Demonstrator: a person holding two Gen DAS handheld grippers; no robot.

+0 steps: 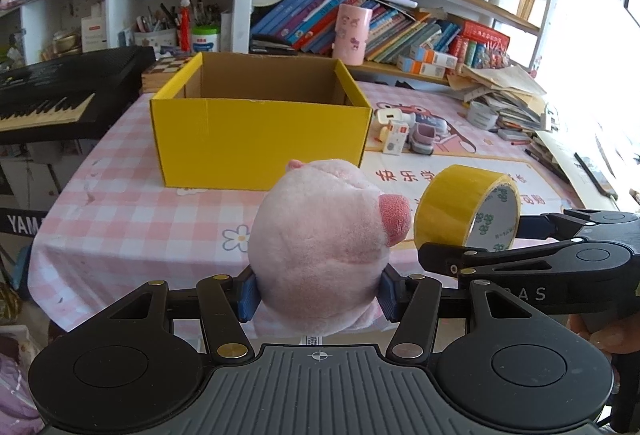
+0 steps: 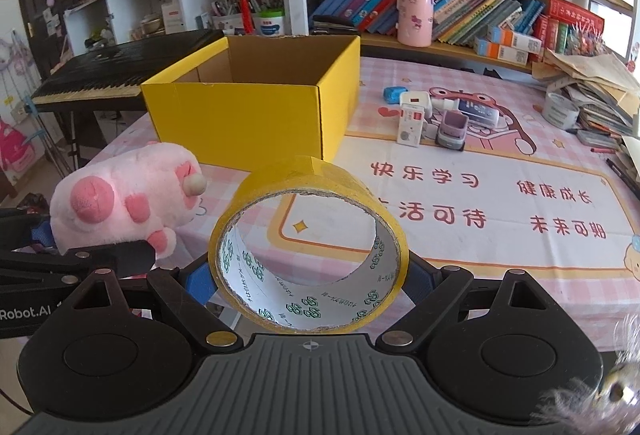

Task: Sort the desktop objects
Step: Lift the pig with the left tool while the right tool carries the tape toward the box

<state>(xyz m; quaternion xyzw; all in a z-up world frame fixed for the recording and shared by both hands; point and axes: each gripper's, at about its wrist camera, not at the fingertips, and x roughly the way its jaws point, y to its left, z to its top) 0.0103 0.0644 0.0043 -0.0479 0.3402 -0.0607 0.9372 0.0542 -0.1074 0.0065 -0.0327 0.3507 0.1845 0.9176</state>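
Two grippers hold items above the worktop [image 2: 500,163], near the yellow box [image 1: 256,127]. Left gripper [image 1: 318,293] fingers clamp the pink plush [image 1: 320,251]; right gripper [image 2: 310,281] fingers clamp the tape roll [image 2: 308,247].

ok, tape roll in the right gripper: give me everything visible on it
The tape roll is wide yellow packing tape on a cardboard core, the core's white inside printed with green logos. Its rim edge looks slightly rough. The right gripper is clamped on it, blue pads pressing its two flat sides, so its open centre faces the camera. It is held above the table, short of the yellow box, with the plush pig to its left.
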